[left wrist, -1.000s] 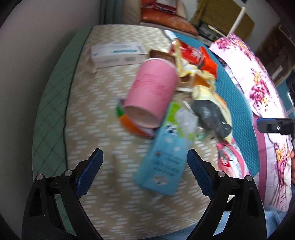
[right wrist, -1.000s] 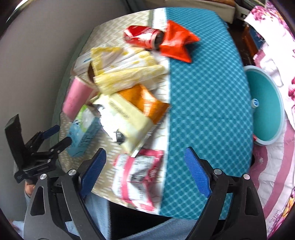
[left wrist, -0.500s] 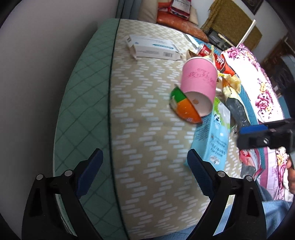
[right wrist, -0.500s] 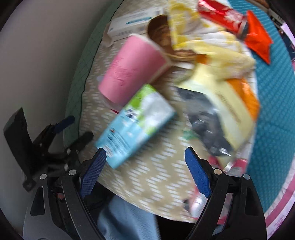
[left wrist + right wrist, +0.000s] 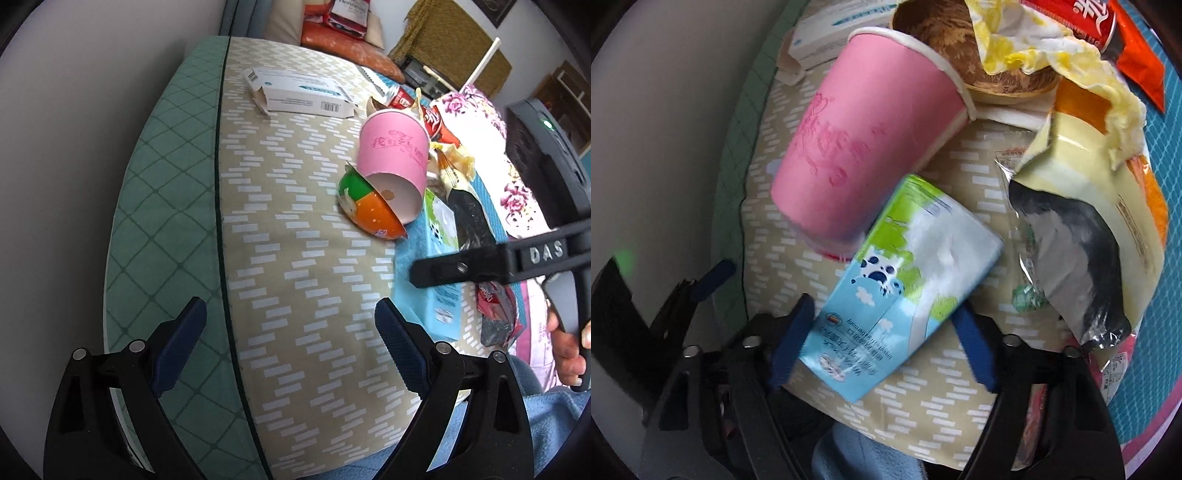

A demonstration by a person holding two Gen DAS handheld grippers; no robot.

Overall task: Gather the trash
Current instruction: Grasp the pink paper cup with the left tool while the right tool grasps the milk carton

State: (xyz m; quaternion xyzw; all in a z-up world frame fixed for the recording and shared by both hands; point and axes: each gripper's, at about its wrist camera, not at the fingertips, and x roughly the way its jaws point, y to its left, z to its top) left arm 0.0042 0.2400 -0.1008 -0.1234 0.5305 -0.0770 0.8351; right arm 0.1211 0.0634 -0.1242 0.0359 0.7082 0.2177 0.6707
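Note:
A blue and green milk carton (image 5: 905, 284) lies flat on the beige patterned table (image 5: 960, 417), its near end between the fingers of my right gripper (image 5: 882, 343). The jaws are open around it with small gaps. The carton also shows in the left wrist view (image 5: 439, 254), partly behind the right gripper's arm (image 5: 498, 258). A pink paper cup (image 5: 871, 147) lies on its side touching the carton's far end. My left gripper (image 5: 288, 343) is open and empty over the table's left part.
An orange and green wrapper (image 5: 369, 210) lies under the pink cup (image 5: 391, 158). A white box (image 5: 299, 96) lies at the back. A yellow and black bag (image 5: 1082, 221), a brown bowl (image 5: 979, 66), red can (image 5: 1082, 18) and orange packet (image 5: 1137, 55) crowd the right.
My right gripper moved down and left onto the milk carton, which now sits between its fingers. My left gripper swung left, away from the trash pile.

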